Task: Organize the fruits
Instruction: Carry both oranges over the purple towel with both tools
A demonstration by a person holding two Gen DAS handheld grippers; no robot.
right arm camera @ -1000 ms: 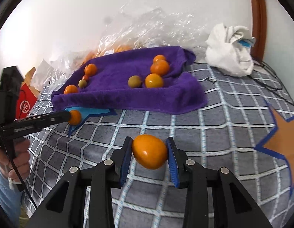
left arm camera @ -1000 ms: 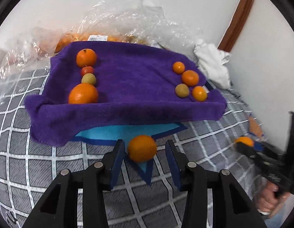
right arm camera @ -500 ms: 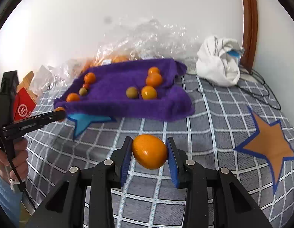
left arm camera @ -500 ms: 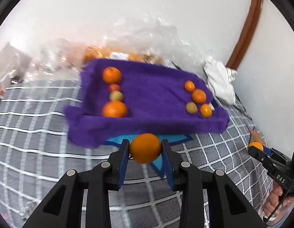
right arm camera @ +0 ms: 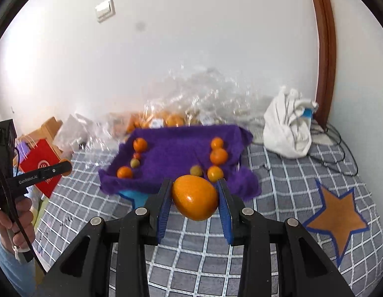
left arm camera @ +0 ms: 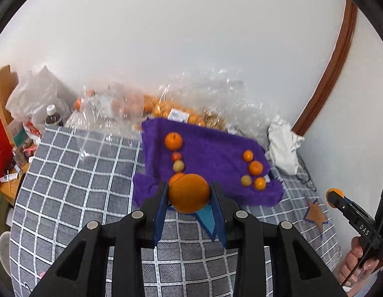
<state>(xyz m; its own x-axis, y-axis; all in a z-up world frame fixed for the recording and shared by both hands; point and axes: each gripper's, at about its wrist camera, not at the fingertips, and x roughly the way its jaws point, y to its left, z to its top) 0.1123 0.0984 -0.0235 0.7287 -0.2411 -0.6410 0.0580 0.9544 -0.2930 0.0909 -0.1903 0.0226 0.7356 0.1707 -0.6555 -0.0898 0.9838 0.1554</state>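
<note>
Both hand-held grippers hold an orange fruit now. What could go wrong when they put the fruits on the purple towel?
1. The round orange in the left hand-held gripper may knock the close-set fruit row.
2. The oval orange fruit in the right hand-held gripper might roll off the rumpled purple towel.

"GenRobot.AI" runs in white along the left hand-held gripper (right arm camera: 65,168); "DAS" stands on the right hand-held gripper (left arm camera: 336,198). A red bag (right arm camera: 41,170) bears a white round logo, unreadable.

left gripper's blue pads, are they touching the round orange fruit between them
Touching. The left wrist view shows both blue pads of the left gripper pressed against the round orange fruit.
</note>
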